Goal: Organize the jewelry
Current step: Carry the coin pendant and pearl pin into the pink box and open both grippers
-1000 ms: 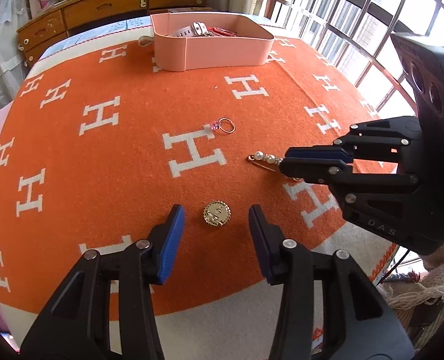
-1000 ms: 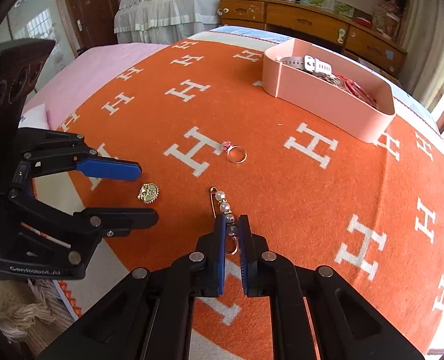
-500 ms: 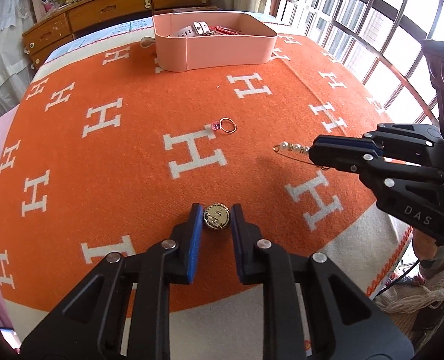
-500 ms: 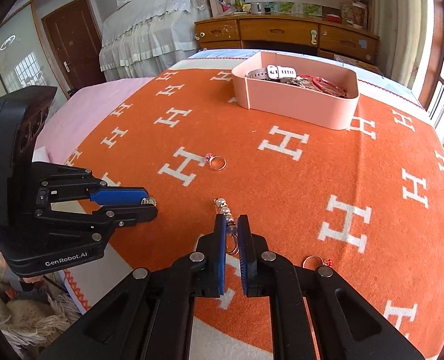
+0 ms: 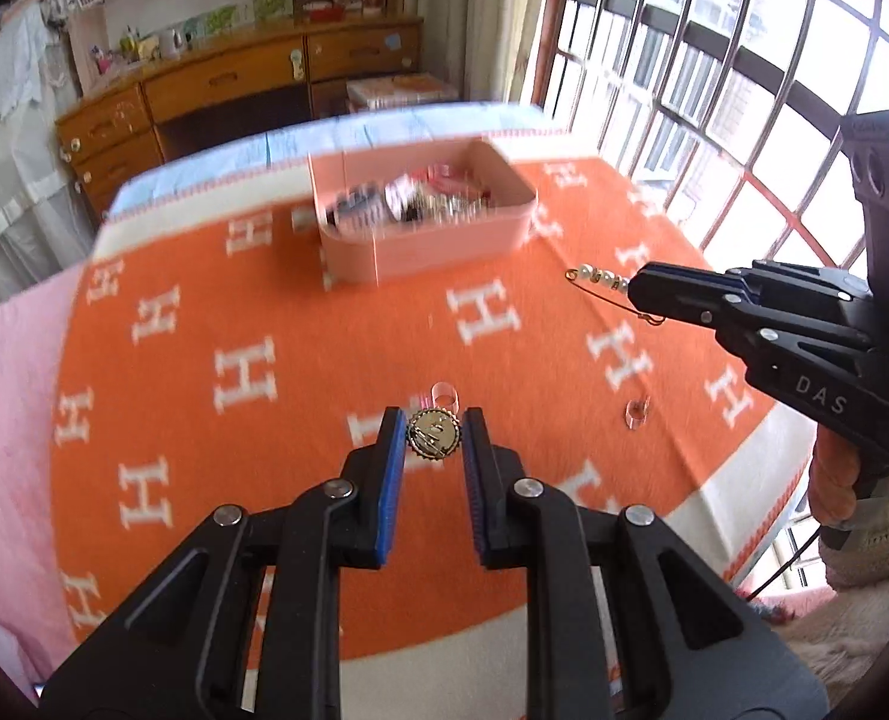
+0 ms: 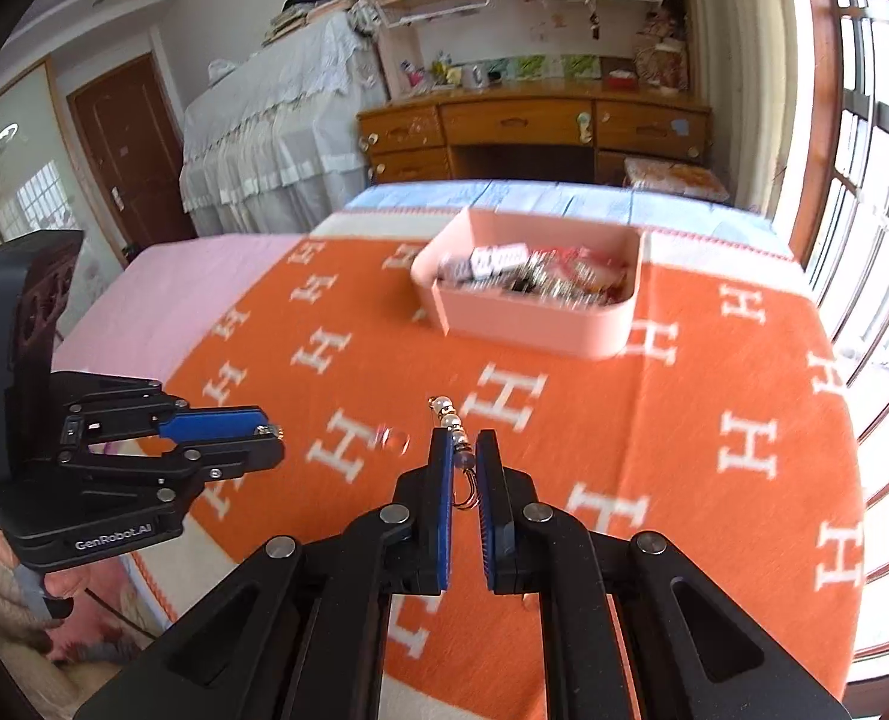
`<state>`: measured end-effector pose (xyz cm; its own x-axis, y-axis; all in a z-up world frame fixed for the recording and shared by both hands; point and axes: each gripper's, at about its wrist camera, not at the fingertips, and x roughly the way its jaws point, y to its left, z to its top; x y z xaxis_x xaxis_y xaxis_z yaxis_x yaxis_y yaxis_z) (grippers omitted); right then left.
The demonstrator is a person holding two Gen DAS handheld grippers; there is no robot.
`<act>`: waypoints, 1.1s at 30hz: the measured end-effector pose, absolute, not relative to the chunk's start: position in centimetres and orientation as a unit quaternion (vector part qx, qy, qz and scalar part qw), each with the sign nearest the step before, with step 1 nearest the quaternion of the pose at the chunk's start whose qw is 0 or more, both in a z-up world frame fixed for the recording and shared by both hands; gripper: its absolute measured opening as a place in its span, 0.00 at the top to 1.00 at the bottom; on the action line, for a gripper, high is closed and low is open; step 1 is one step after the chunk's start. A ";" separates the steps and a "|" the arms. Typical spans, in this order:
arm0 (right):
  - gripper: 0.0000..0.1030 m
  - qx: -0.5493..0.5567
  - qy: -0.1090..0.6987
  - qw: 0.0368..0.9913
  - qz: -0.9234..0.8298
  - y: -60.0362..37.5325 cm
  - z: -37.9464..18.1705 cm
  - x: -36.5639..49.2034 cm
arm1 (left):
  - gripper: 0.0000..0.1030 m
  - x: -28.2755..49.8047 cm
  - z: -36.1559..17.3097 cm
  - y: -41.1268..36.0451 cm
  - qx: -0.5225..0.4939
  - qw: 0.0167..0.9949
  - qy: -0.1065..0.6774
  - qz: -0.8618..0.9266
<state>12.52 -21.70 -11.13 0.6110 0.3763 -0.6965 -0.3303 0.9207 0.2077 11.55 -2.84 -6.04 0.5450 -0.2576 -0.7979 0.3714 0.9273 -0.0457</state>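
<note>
Left claw (image 5: 434, 438): pinched on a round gold brooch with a scalloped edge (image 5: 434, 436), its blue pads touching both sides; the piece is held above the blanket.
Right claw (image 6: 462, 462): nearly closed on a gold safety-pin brooch strung with white pearls (image 6: 451, 420); the pearls stick out past the tips, the wire loop hangs between the pads.
Pink oval plastic tray (image 5: 432, 246): well ahead of both claws, on the orange blanket with white H letters (image 5: 234, 312) that covers the bed.
Hard to make out: the tray's contents are smeared by motion, only a jumble of dark and red pieces.
Loose rings: two blurred small rings, one just beyond the left claw's tips (image 5: 443, 394), one off to its right (image 5: 637, 413).
Cut off: the person shows only as a bit of hand (image 6: 63, 585) under the left claw.
</note>
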 end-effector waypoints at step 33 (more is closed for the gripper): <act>0.93 0.119 0.387 0.911 0.072 -24.9 -6.4 36.2 | 0.84 36.5 -7.0 -5.6 0.031 0.879 0.464 -0.107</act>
<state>36.24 -24.90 -6.37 0.6900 0.2244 -0.6881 -0.0396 0.9610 0.2737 36.54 -5.63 -6.99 0.5459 -0.1598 -0.8225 0.2175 0.9750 -0.0450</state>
